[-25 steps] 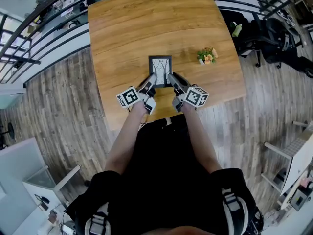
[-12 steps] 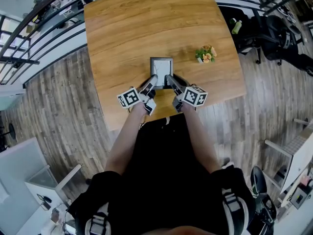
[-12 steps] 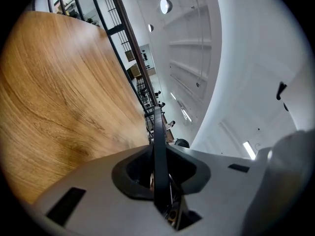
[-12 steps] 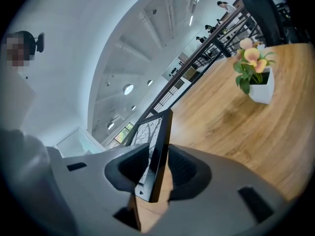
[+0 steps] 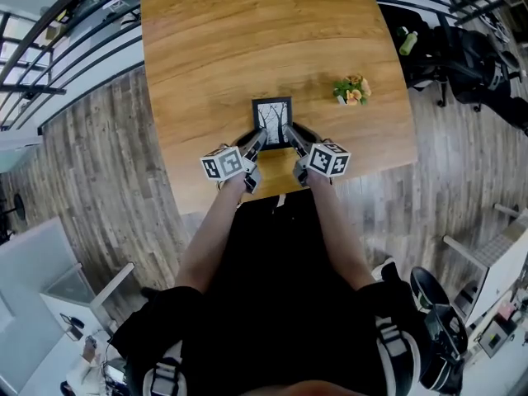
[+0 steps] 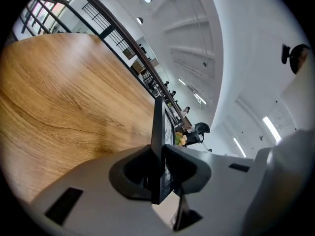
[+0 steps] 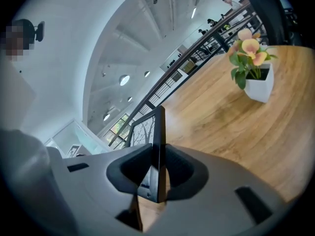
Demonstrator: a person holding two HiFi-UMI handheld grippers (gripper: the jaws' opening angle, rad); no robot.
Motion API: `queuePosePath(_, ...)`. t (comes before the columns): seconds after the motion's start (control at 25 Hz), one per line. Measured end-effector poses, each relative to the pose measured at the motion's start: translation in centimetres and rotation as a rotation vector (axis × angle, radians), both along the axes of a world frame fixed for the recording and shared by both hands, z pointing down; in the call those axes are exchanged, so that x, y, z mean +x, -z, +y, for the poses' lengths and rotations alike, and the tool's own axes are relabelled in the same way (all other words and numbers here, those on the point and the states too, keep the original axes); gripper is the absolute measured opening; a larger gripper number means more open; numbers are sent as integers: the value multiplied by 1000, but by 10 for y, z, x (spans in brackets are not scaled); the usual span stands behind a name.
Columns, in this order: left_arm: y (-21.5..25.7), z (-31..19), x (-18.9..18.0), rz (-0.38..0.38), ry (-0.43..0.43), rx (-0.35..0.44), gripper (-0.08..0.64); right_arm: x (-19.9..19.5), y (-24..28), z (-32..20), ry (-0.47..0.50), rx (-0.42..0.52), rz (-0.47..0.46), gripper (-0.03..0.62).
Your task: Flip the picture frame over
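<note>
The picture frame [image 5: 271, 122] is black-edged with a tree drawing, and its picture side faces up near the front edge of the wooden table [image 5: 247, 40]. My left gripper [image 5: 253, 143] grips its near left corner. In the left gripper view the frame's edge [image 6: 158, 127] stands upright between the jaws of that gripper [image 6: 158, 163], both pads against it. My right gripper [image 5: 291, 140] grips the near right corner. Its jaws have just been closing, and in the right gripper view that gripper [image 7: 158, 170] is shut on the frame's edge [image 7: 159, 141].
A small potted plant [image 5: 351, 91] in a white pot [image 7: 258, 87] stands on the table to the right of the frame. The table's front edge lies just under my hands. Dark bags and chairs [image 5: 462, 56] sit on the floor at the upper right, and railings run at the left.
Both grippers have sunk a little toward the table with the frame between them. Half a second ago the frame's face looked pale and tipped; now the tree picture shows plainly.
</note>
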State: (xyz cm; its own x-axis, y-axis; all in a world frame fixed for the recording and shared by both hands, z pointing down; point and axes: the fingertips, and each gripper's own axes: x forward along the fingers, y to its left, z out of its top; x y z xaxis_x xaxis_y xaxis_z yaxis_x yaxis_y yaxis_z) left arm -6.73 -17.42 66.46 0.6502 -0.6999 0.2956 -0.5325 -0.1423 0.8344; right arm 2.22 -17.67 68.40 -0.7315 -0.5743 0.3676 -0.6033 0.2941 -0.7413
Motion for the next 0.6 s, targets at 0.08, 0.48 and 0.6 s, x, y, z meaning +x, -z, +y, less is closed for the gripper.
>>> queuePosePath(0.08,-7,-1,2,-40,2,-5,95,2,-4,-2,1,-5,19,93)
queuePosePath(0.48,-36,-3,-1,-258,28,-34,133,-1,-35,-5,62,-39,87,92)
queuePosePath(0.6,-48,-2,1,-299,13,-56,138,2,-46,-3,68,-56,113,92)
